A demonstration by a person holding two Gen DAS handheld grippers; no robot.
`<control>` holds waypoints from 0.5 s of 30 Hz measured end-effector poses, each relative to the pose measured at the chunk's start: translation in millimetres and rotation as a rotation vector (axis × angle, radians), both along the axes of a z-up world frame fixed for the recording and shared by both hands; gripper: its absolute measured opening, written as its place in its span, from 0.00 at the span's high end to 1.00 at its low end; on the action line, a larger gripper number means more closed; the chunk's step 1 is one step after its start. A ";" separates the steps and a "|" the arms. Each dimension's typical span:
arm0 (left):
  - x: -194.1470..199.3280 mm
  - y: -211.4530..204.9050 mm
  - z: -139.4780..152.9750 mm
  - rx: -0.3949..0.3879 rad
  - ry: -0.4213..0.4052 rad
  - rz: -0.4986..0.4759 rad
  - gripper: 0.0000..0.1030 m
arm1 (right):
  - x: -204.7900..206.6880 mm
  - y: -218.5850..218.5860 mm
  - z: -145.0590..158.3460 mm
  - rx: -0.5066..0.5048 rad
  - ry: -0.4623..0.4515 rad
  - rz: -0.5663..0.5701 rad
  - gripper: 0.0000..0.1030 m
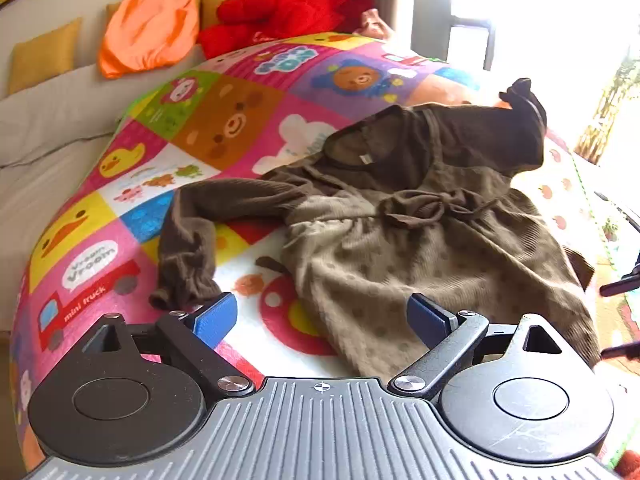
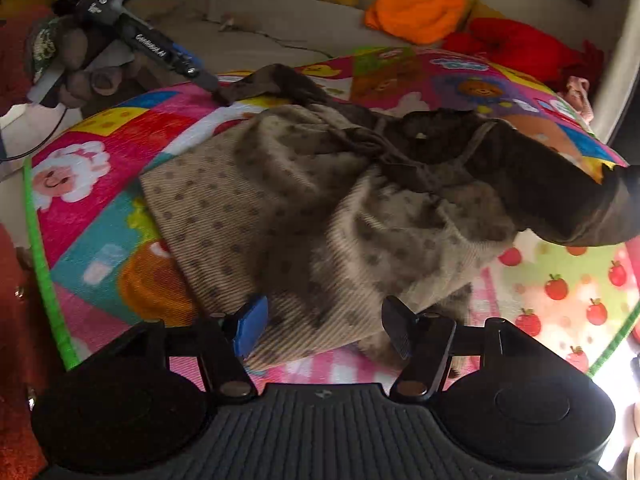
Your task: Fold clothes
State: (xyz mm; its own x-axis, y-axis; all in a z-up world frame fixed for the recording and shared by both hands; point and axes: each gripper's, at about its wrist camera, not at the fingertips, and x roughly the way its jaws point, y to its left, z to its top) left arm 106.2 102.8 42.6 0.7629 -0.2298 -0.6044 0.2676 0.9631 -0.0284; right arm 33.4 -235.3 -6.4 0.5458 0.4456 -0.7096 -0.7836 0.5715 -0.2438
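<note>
Left wrist: mat (image 1: 92,276) reads "Vroom Vroom", "mini truck"; both tongs (image 1: 322,316) (image 2: 324,330) apart over dress (image 1: 400,248).

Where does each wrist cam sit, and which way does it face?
Left wrist: on the left hand-held gripper, angled down over the dress's hem toward sleeves and sofa; own open blue-padded fingers show.
Right wrist: on the right hand-held gripper, angled down over the dotted skirt; own open fingers show, nothing between them.
Shared: brown dress, cartoon play mat, orange plush, red plush.
</note>
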 end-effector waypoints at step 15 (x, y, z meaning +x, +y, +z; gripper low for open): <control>-29.8 -105.2 -31.4 0.177 -0.055 -0.233 0.00 | 42.4 12.9 75.5 -0.010 -0.519 -0.202 0.97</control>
State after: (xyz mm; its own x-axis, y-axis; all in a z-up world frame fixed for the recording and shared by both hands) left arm 76.4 -2.4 11.2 0.7347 -0.2973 -0.6097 0.4788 0.8640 0.1556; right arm 75.8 -222.4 69.1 0.8987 0.2902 -0.3289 -0.4343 0.6937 -0.5746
